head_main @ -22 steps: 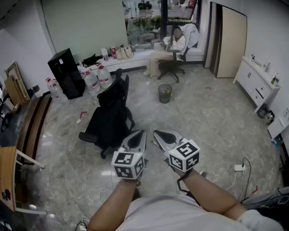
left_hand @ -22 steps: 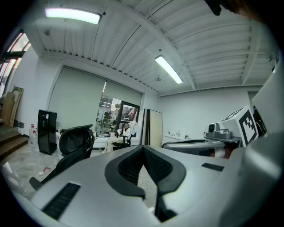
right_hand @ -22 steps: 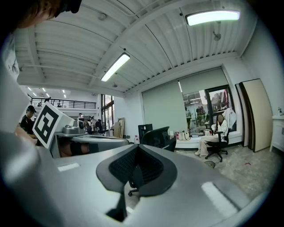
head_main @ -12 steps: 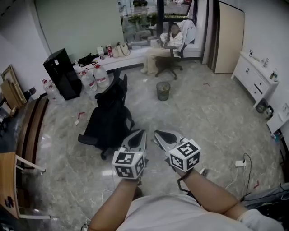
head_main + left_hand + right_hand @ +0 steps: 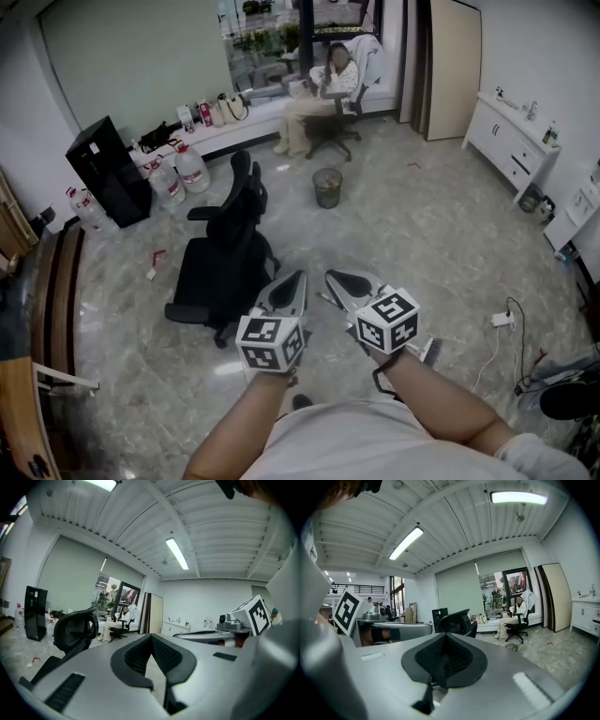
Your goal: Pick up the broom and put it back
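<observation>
Office floor [image 5: 450, 234], pale and glossy, spreads ahead of both jaws. No broom shows plainly. A small bristly thing [image 5: 431, 350] peeks out behind the right jaws, just beside that wrist, and may be its head; I cannot tell.

A broom should be light, with a long stiff handle, soft bristles and its weight toward the head. A smooth handle may slip or swing in a narrow grip. I would take it on the handle, fairly low near the balance point, with the second jaws higher up to steady it.

The left gripper [image 5: 296, 277] and the right gripper [image 5: 332, 277] sit side by side, tips near each other. Both are clenched on nothing.

A black chair [image 5: 225, 258] stands ahead and left of the jaws, a bin [image 5: 326, 187] well beyond them, and a cable [image 5: 502, 323] off to the right.
</observation>
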Tool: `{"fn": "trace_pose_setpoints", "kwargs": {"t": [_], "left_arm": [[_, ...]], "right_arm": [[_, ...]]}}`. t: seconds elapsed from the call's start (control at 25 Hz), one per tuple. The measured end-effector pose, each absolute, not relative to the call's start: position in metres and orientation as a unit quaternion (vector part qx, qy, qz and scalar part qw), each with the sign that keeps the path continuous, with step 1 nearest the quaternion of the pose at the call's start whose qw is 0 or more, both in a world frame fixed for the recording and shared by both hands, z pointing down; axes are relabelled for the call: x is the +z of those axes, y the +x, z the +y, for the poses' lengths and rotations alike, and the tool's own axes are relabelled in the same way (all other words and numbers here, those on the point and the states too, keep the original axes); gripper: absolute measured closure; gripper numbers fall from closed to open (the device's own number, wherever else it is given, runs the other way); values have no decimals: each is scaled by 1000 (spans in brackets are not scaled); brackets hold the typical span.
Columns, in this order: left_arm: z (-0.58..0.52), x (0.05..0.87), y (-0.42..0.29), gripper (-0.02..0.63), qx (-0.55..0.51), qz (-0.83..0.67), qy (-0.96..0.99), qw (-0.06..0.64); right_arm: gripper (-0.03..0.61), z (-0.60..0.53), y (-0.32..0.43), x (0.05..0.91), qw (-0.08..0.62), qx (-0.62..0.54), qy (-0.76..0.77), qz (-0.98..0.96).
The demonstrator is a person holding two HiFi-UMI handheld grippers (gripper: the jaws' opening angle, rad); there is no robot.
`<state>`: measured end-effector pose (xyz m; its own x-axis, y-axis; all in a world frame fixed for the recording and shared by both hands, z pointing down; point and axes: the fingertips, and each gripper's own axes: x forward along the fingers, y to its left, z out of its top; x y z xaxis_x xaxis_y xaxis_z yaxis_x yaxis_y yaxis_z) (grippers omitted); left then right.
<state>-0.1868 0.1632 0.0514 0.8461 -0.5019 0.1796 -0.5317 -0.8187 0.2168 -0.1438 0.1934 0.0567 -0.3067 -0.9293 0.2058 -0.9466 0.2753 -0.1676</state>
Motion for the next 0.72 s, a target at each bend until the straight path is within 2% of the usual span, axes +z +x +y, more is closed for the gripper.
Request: {"fn": "trace_pose_setpoints", "kwargs": {"t": [0.36,0.72], "left_arm": [[127,81,-190,609,77,-236,957,151],[79,119,-116,609,108,-256,947,160]], "right_arm": [[575,166,-141,84,43,156,617,-770],[575,113,-58,110,43,158,610,-775]]}}
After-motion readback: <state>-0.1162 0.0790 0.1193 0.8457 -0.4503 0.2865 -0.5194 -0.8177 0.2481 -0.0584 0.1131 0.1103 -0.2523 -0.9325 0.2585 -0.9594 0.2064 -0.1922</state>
